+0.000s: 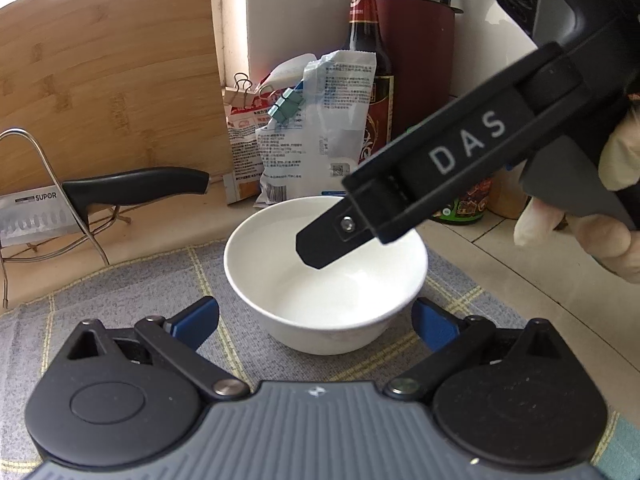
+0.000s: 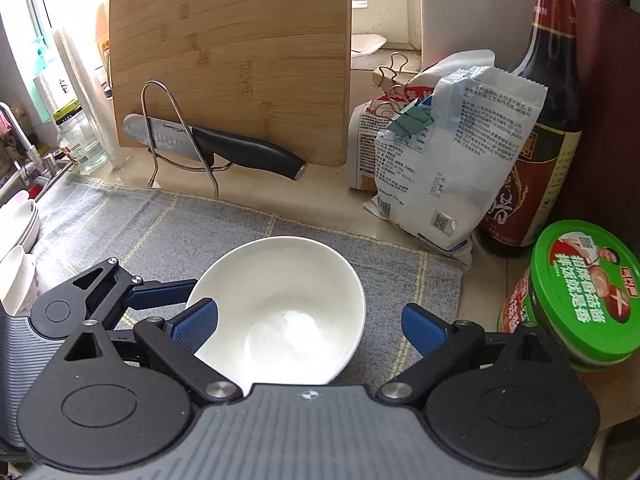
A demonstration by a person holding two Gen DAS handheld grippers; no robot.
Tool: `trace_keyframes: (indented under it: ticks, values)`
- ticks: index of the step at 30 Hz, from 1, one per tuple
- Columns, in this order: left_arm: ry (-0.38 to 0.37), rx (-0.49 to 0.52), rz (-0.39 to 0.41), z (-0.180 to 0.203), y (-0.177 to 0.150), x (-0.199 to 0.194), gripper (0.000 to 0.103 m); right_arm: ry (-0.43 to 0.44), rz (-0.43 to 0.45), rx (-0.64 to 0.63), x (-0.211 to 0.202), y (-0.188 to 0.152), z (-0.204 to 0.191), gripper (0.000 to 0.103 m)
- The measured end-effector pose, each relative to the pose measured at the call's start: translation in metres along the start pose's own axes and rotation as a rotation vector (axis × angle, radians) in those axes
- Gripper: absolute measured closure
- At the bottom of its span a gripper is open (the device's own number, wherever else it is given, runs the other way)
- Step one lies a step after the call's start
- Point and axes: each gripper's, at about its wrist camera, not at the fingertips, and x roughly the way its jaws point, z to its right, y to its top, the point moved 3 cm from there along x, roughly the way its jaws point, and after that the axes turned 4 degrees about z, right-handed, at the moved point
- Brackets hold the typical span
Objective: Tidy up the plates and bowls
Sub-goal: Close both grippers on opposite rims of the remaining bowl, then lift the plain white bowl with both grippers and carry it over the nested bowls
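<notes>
A white empty bowl [image 1: 324, 280] stands upright on a grey checked mat [image 1: 120, 300]. My left gripper [image 1: 316, 324] is open, and its blue pads flank the bowl's near side without pressing it. From the upper right, the other gripper's black finger [image 1: 320, 250] hangs over the bowl's inside. In the right wrist view the same bowl [image 2: 288, 304] lies between the spread pads of my right gripper [image 2: 310, 330], which is open. Its left pad overlaps the bowl's left rim and its right pad stands clear. The left gripper's blue finger [image 2: 160, 294] reaches the bowl's left rim.
A bamboo cutting board [image 2: 232, 60] leans at the back behind a knife [image 2: 224, 144] on a wire rack. Clipped bags [image 2: 452, 152], a dark bottle [image 2: 544, 120] and a green-lidded jar [image 2: 580, 292] crowd the right. White dishes [image 2: 16, 224] are stacked at the far left.
</notes>
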Motion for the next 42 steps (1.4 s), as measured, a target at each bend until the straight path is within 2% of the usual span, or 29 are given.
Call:
trace_keyframes:
  ticks: [3,6,14,31,42]
  values:
    - [-0.017,-0.008,0.004,-0.002,0.001,0.001,0.005,0.037,-0.035,0.027,0.009,0.003,0.006,0.015]
    - [-0.031,-0.007,0.003,-0.003,0.002,0.002,0.009,0.062,-0.051,0.043,0.014,0.006,0.009,0.016]
    - [-0.041,0.0,0.003,-0.001,0.004,0.003,0.012,0.068,-0.061,0.009,0.017,0.007,0.004,0.025]
    - [-0.037,0.014,-0.028,0.0,0.005,0.002,0.012,0.063,-0.063,-0.031,0.017,0.009,-0.001,0.025]
    - [-0.02,0.017,-0.067,-0.002,0.009,-0.026,0.012,0.093,-0.041,-0.054,-0.007,0.007,-0.023,0.025]
